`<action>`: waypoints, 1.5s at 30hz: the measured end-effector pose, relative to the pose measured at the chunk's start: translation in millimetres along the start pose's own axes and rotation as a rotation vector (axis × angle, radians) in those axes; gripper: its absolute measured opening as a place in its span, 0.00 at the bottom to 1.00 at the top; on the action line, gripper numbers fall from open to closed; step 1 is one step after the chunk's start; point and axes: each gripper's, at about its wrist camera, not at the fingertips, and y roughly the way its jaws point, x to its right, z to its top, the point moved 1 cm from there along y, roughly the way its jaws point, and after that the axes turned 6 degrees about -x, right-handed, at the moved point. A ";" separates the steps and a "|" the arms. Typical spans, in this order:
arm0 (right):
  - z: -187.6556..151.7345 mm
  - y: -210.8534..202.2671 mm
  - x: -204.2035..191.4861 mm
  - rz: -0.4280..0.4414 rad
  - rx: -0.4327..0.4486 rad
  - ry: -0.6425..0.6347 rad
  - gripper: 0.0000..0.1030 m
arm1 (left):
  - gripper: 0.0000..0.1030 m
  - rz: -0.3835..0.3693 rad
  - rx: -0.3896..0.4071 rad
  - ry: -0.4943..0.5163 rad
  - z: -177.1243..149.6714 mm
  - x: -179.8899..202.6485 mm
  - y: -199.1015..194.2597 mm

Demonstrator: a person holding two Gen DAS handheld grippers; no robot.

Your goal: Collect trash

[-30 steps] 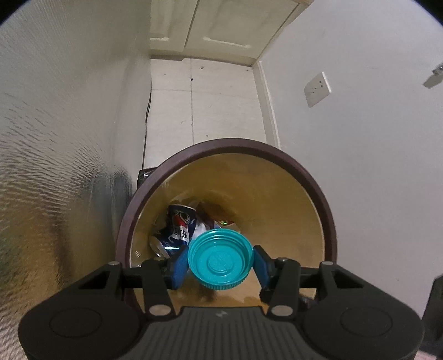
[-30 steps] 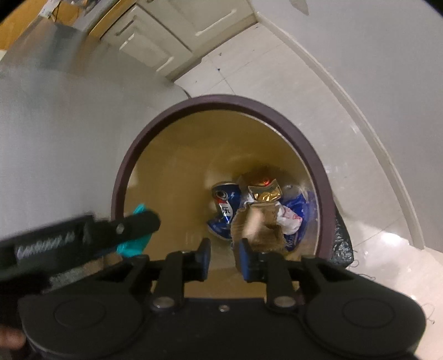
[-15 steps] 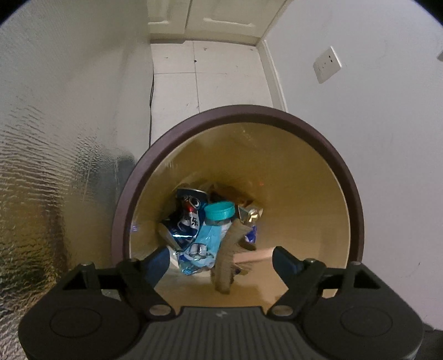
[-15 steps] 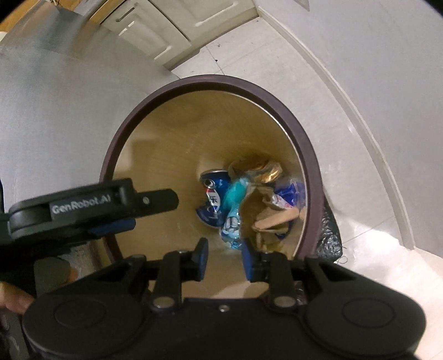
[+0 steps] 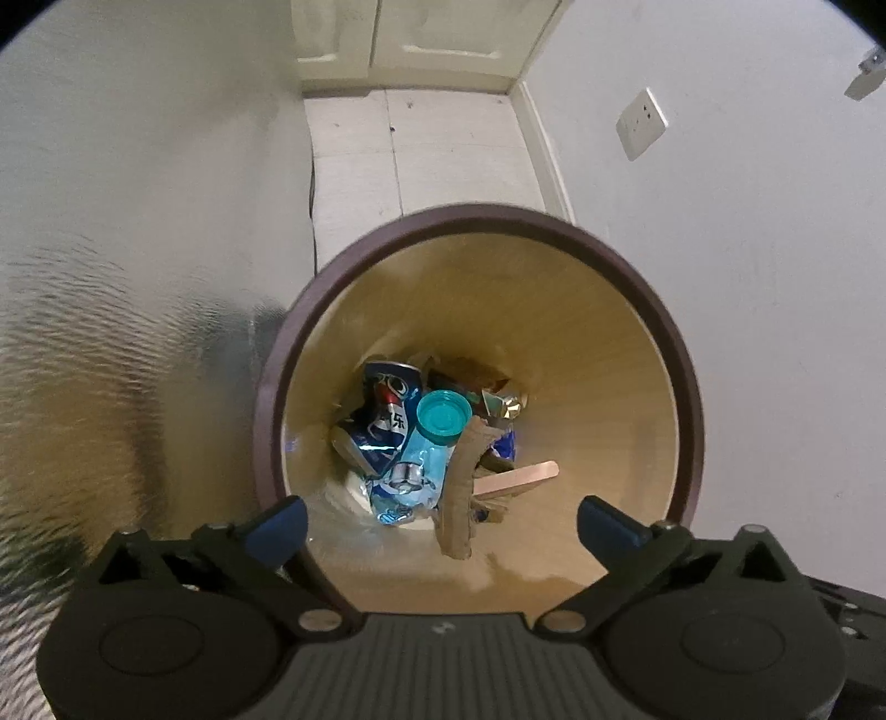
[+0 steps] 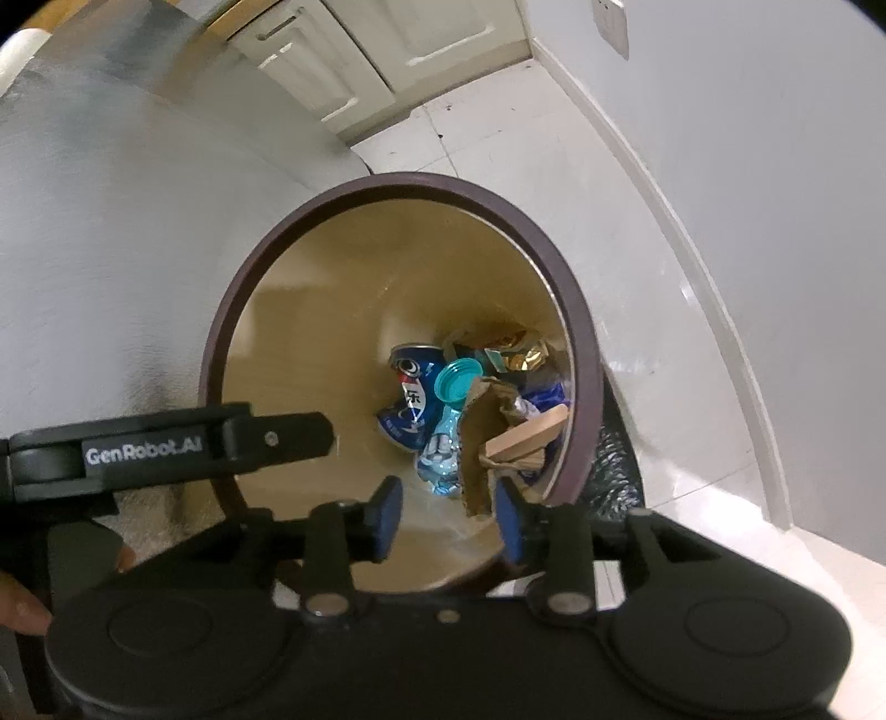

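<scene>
A round trash bin with a dark brown rim [image 5: 653,310] and tan inside stands on the floor below both grippers; it also shows in the right wrist view [image 6: 576,310]. At its bottom lie a crushed blue plastic bottle with a teal cap [image 5: 443,412] [image 6: 457,382], a blue soda can [image 5: 387,399] [image 6: 412,387], cardboard scraps [image 5: 459,498] [image 6: 482,426], a wooden stick [image 5: 520,476] and a gold wrapper [image 5: 501,404]. My left gripper [image 5: 443,526] is wide open and empty above the bin. My right gripper [image 6: 448,515] is open and empty over the bin's near rim.
A textured silver surface [image 5: 111,332] stands close on the left of the bin. A white wall with a socket [image 5: 642,124] is on the right. White cabinet doors [image 5: 421,39] and a tiled floor [image 5: 432,155] lie beyond. The left gripper's side [image 6: 166,443] crosses the right wrist view.
My left gripper opened and let go of the teal-capped bottle, which fell into the bin. Both grippers have risen from the bin. My right gripper has opened wider.
</scene>
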 end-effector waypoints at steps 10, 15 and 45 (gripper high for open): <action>-8.4 -61.4 -0.5 -0.041 0.087 -0.094 0.78 | 1.00 -0.001 0.085 -0.039 -17.6 2.1 -54.5; -11.1 -91.2 -2.2 -0.040 0.131 -0.120 0.92 | 1.00 0.015 0.131 -0.055 -29.0 4.8 -85.3; -108.7 -293.7 -67.0 -0.054 0.370 -0.270 1.00 | 1.00 0.040 0.405 -0.047 -168.3 23.6 -313.3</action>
